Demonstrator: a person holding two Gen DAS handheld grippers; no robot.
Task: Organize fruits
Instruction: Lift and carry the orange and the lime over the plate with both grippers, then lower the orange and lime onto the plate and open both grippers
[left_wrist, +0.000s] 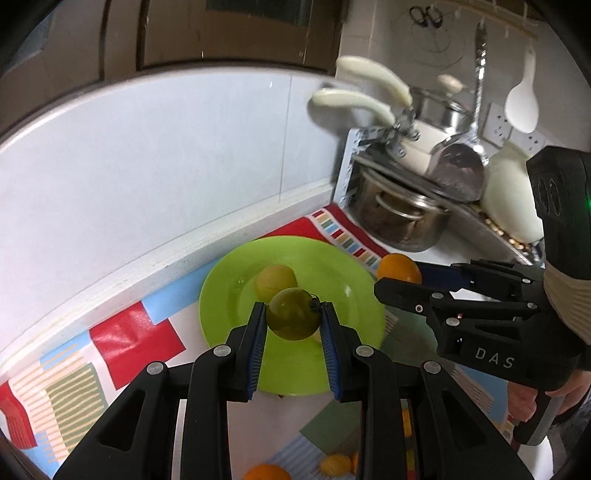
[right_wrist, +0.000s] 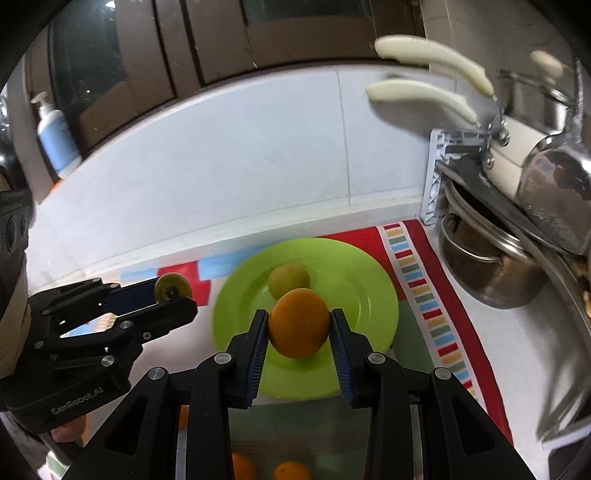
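1. The left gripper (left_wrist: 293, 317) is closed around a dark green round fruit (left_wrist: 293, 314), pinched between its two blue-lined fingers, stem end turned toward the right finger.
2. That green fruit hangs above the near half of a lime-green plate (left_wrist: 229, 284), not touching it.
3. The right gripper (right_wrist: 299, 325) is closed around an orange (right_wrist: 299, 323), gripped at its sides by both fingers.
4. The orange is also held above the near part of the plate, seen from the right wrist camera.
5. One yellow-green fruit (right_wrist: 288, 280) lies on the plate near its middle, just beyond both held fruits.
6. The plate sits on a patterned mat (left_wrist: 136, 339) of red, blue and striped patches, toward the back edge of the worktop by the white tiled wall (left_wrist: 166, 155).
7. More oranges (right_wrist: 291, 470) lie on the mat near the worktop's front edge, below the grippers.
8. A steel pot (right_wrist: 491, 269) sits at the worktop's right side, under a rack of pans.
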